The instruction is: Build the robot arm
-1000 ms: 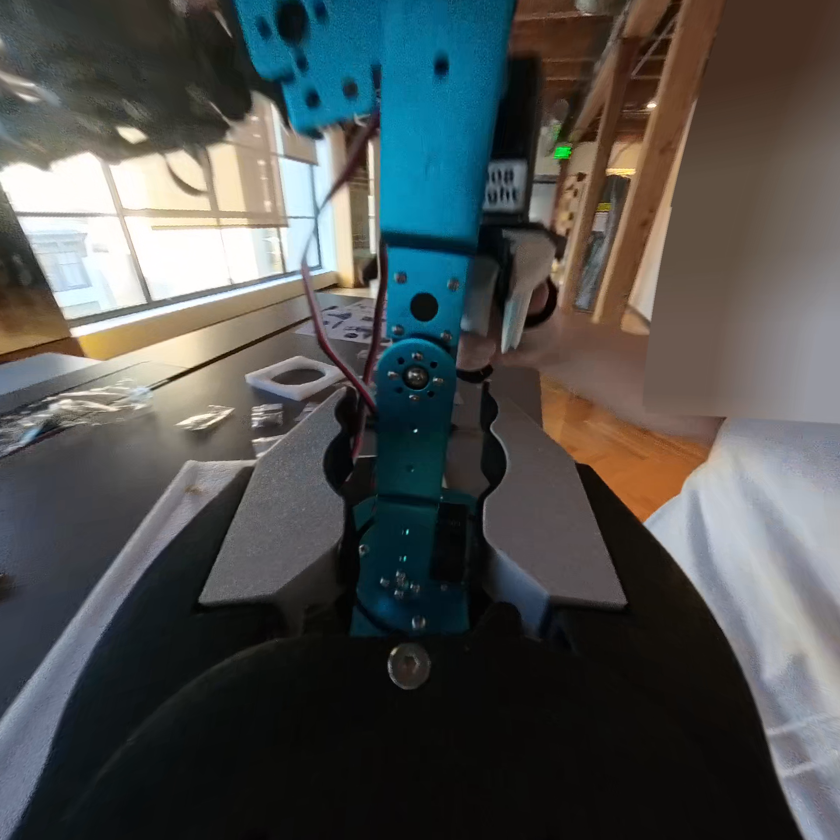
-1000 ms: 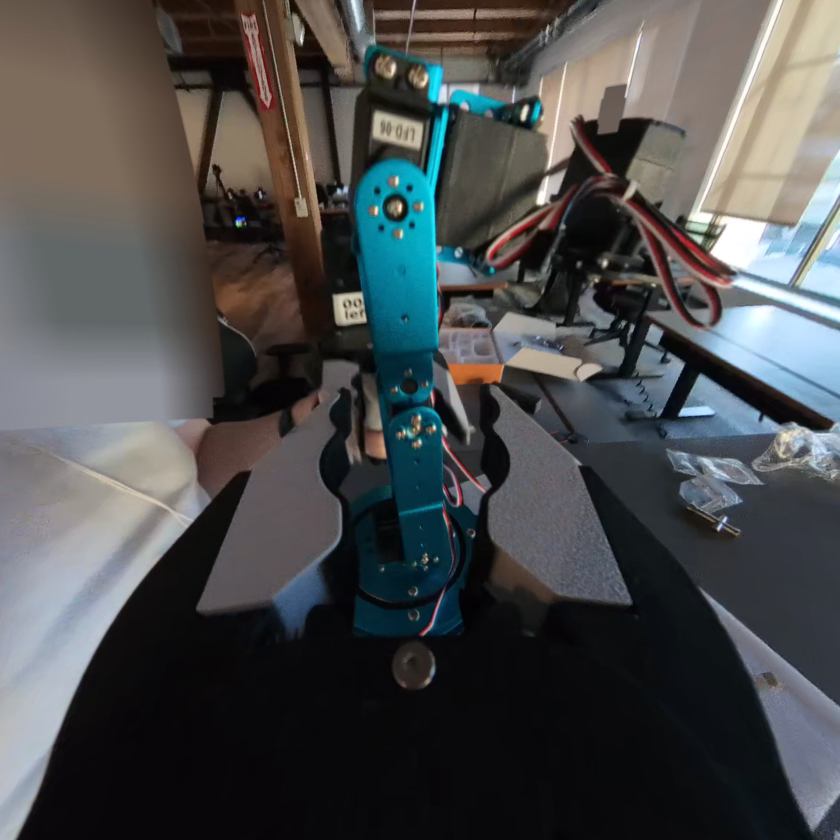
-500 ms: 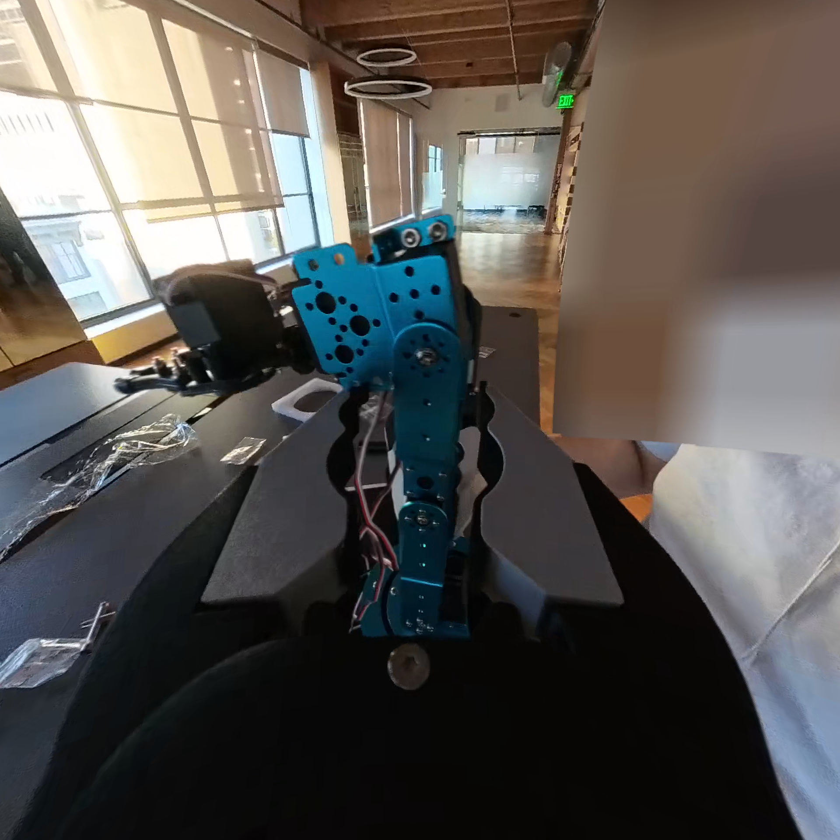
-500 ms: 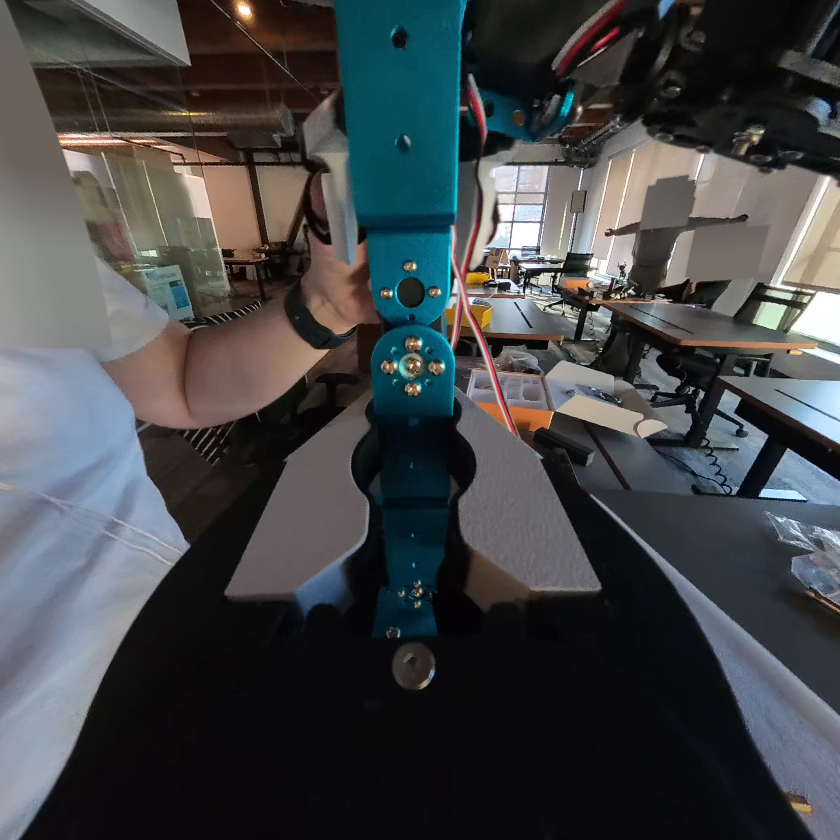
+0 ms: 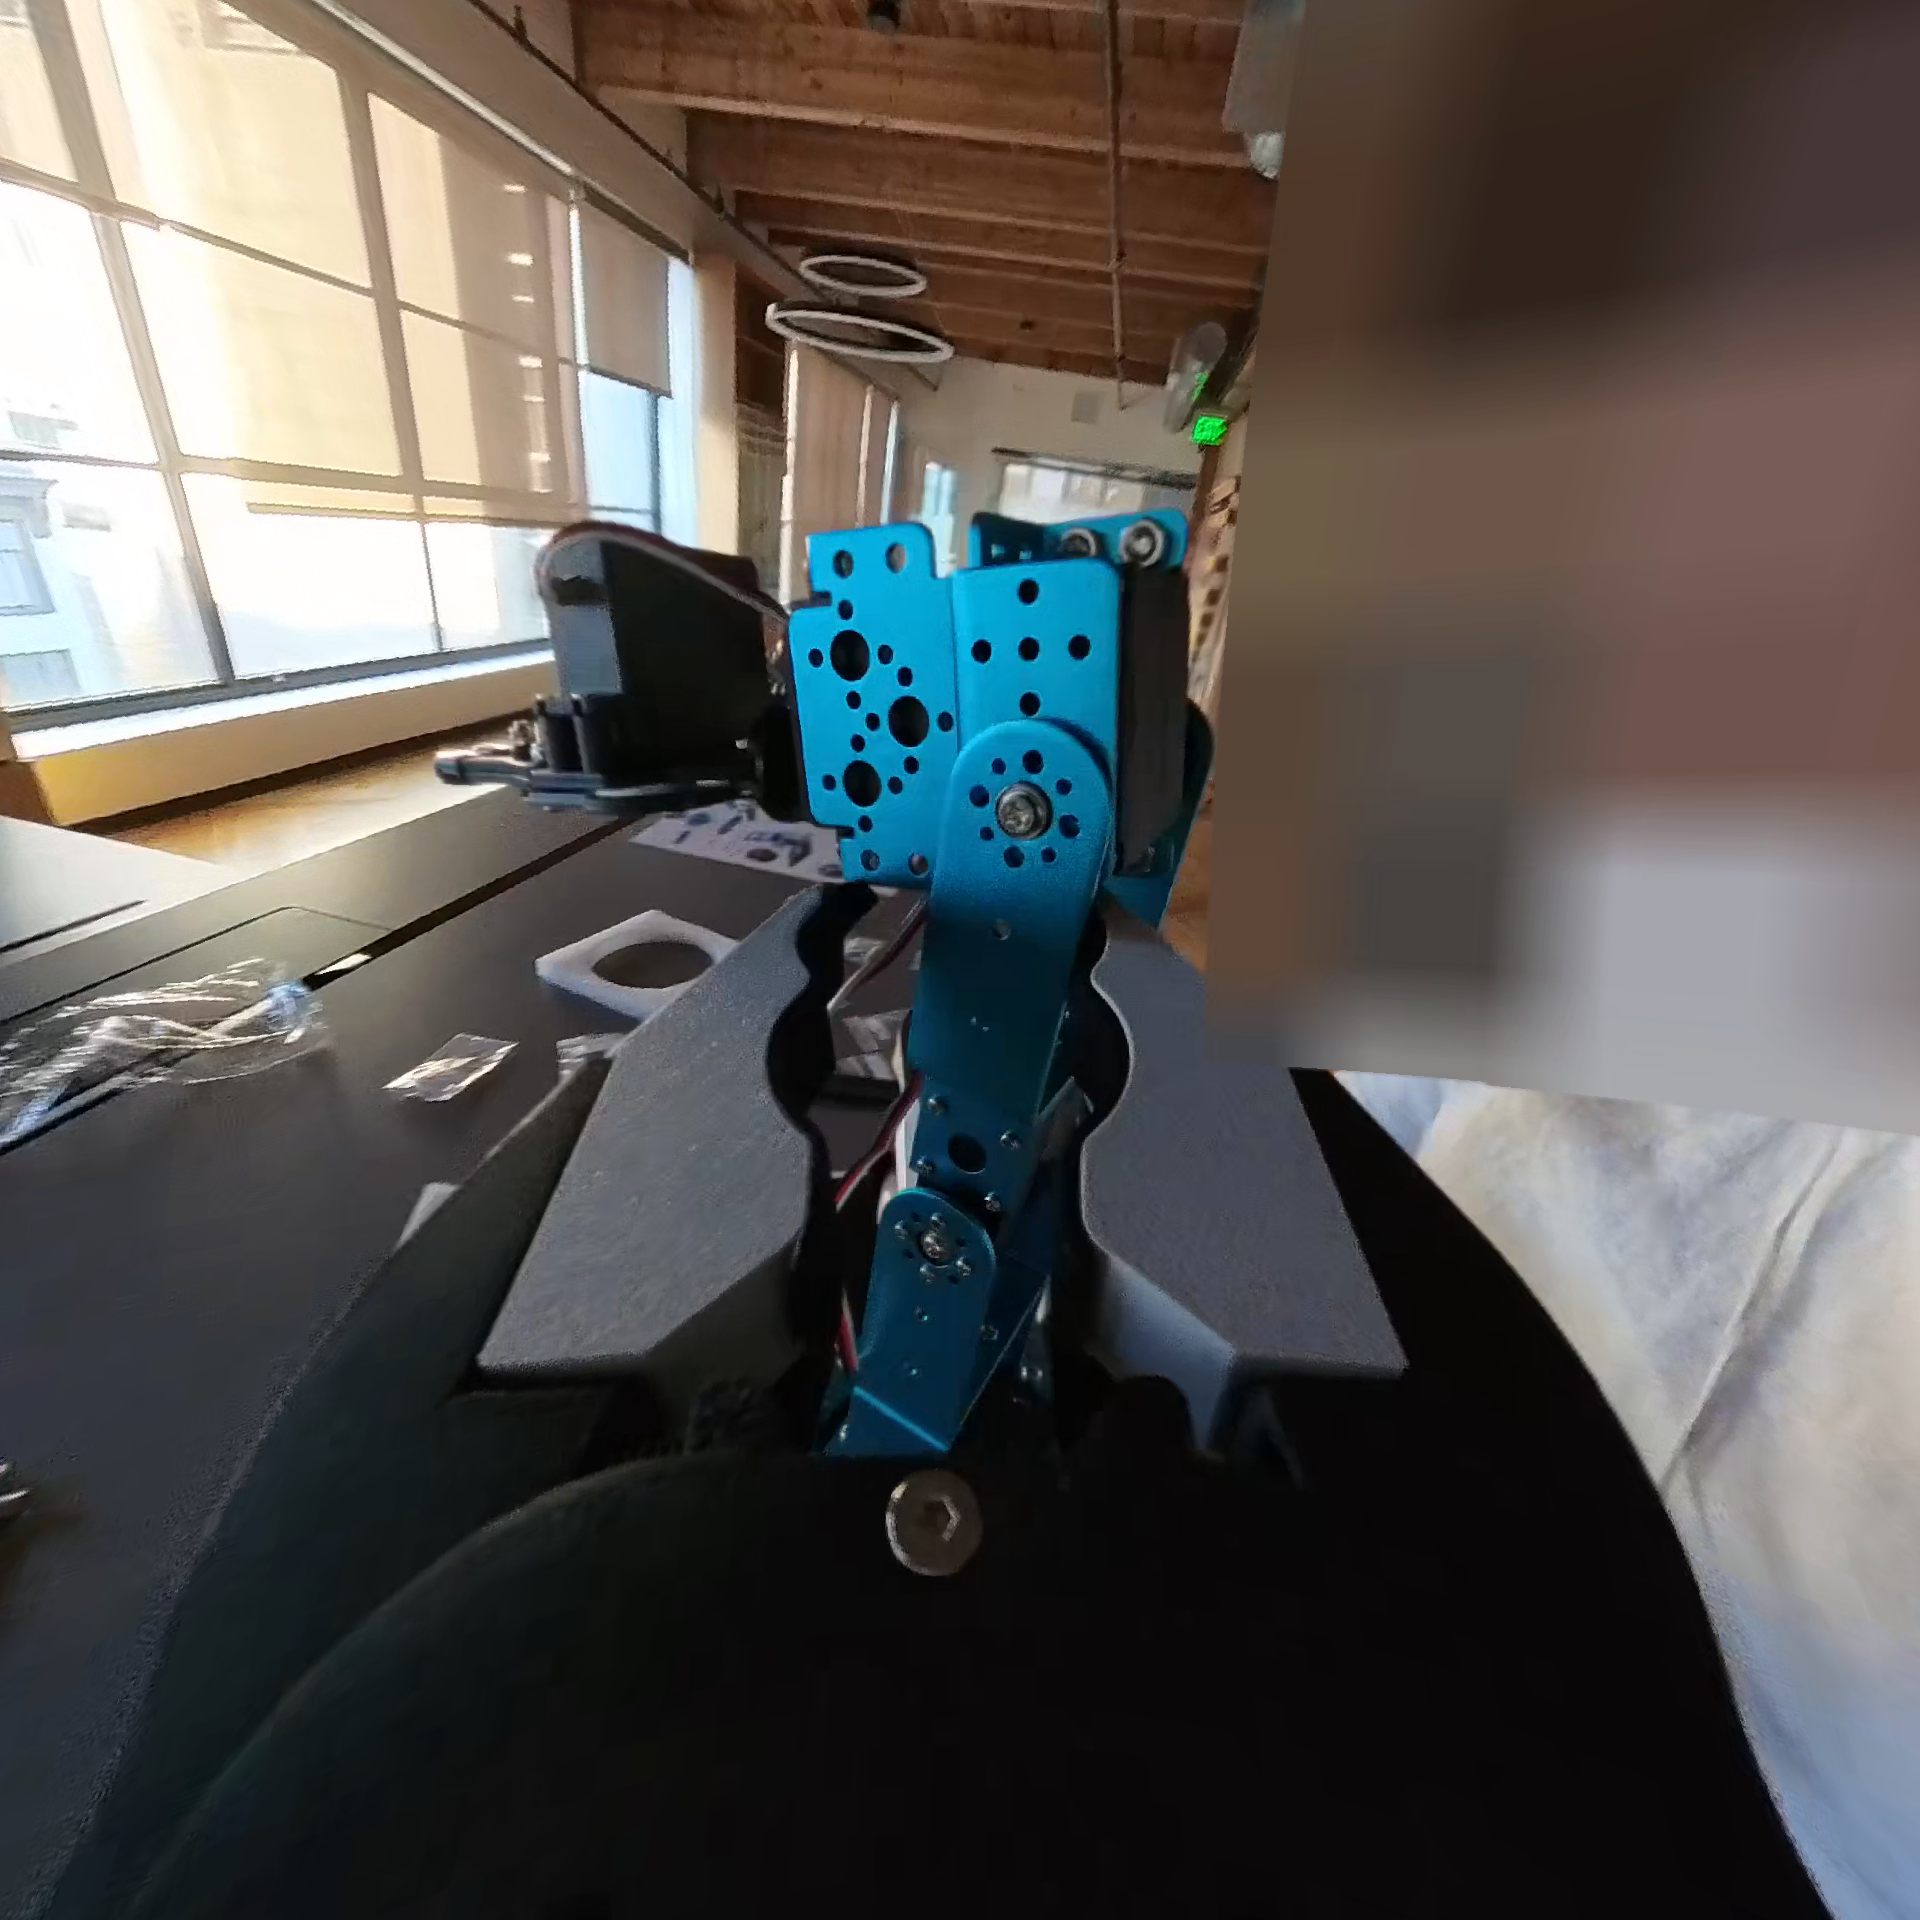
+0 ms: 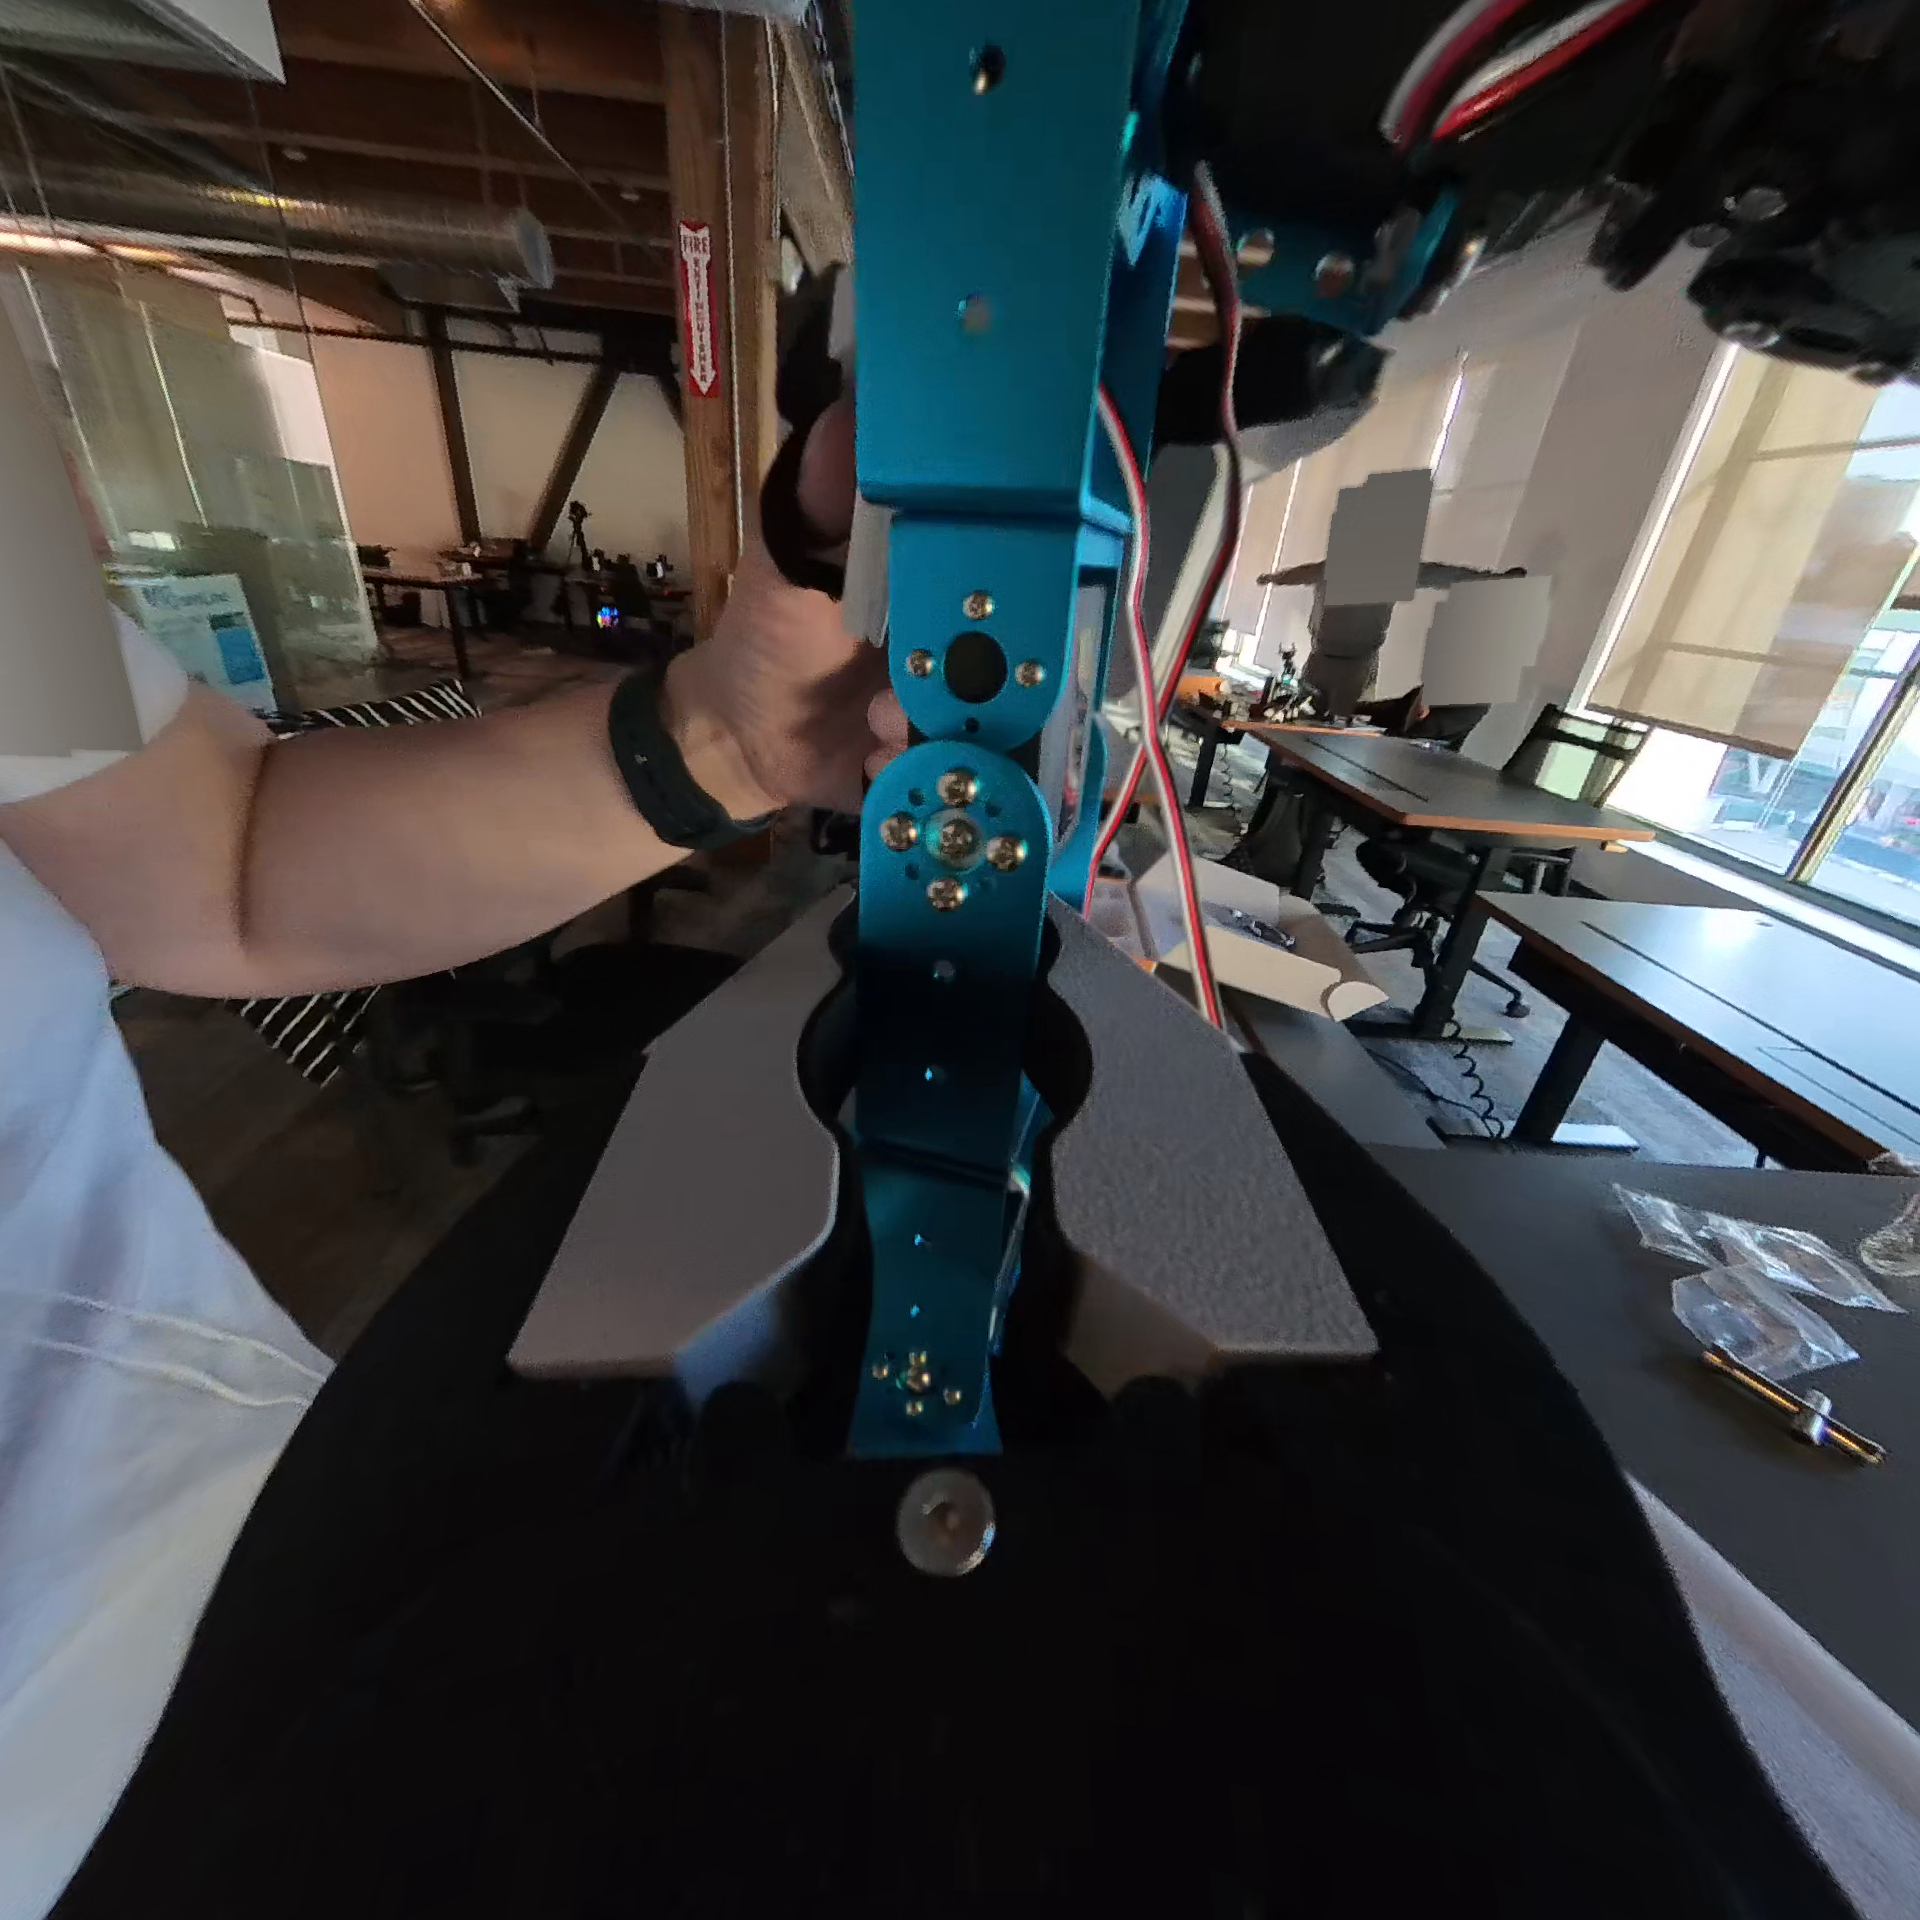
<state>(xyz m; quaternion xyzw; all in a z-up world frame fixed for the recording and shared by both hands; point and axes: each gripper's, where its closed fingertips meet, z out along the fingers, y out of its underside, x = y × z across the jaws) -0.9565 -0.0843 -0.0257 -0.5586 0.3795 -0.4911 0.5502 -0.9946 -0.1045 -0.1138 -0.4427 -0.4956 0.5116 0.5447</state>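
A blue metal robot arm (image 5: 1023,831) with black servos and red-white wires is held between both grippers. My left gripper (image 5: 966,935) is shut on its lower link (image 5: 935,1299). The perforated upper bracket (image 5: 873,717) and a black claw end (image 5: 634,727) stand above the fingers, leaning left. My right gripper (image 6: 951,935) is shut on another blue link (image 6: 951,1091). The long upper link (image 6: 987,260) rises out of the top of that view. A hand with a black wristband (image 6: 665,769) holds the other gripper just behind the link.
A black table (image 5: 208,1195) carries clear plastic bags (image 5: 145,1029), a white foam square (image 5: 644,961) and a printed sheet (image 5: 748,836). On the right lie small bags (image 6: 1756,1278) and a metal pin (image 6: 1787,1408). An open cardboard box (image 6: 1278,956), desks and chairs (image 6: 1455,831) stand beyond. One gripper's finger ends stand about 10 cm off the other's. Both grippers' tips are roughly 35 cm from the metal pin (image 6: 1787,1408).
In the left view the blue arm dropped from towering overhead to folded just above the fingers. In the right view it swung up past the top. Little has moved in the last half second.
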